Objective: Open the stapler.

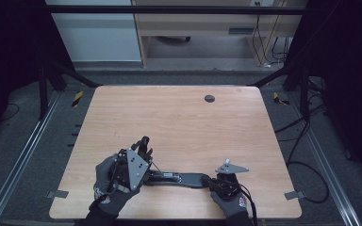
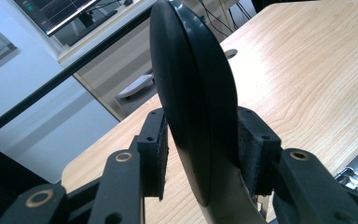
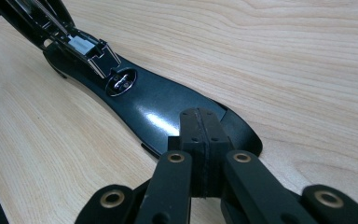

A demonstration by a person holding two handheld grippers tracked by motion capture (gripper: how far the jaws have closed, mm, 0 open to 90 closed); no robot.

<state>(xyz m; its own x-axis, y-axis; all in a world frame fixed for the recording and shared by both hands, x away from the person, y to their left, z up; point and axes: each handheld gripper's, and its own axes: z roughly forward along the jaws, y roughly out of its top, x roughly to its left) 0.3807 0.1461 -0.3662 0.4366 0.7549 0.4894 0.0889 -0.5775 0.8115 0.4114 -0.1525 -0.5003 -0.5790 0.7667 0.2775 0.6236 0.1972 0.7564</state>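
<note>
A black stapler lies opened near the table's front edge. Its flat base (image 1: 188, 179) (image 3: 158, 107) rests on the wood, and the metal staple channel (image 1: 167, 176) (image 3: 88, 51) angles up from it toward the left. My left gripper (image 1: 143, 148) (image 2: 200, 135) is shut on the stapler's black top cover (image 1: 144, 141) (image 2: 191, 93), which stands raised and edge-on between the pads. My right gripper (image 1: 211, 181) (image 3: 198, 126) is shut, pads together, with its tips resting on the base's right end.
The wooden table (image 1: 179, 122) has a dark cable hole (image 1: 209, 98) at the back. Small metal brackets (image 1: 56, 193) (image 1: 292, 194) sit at its front corners. Cables (image 1: 306, 165) trail on the floor at the right, and a desk (image 1: 193, 28) stands beyond.
</note>
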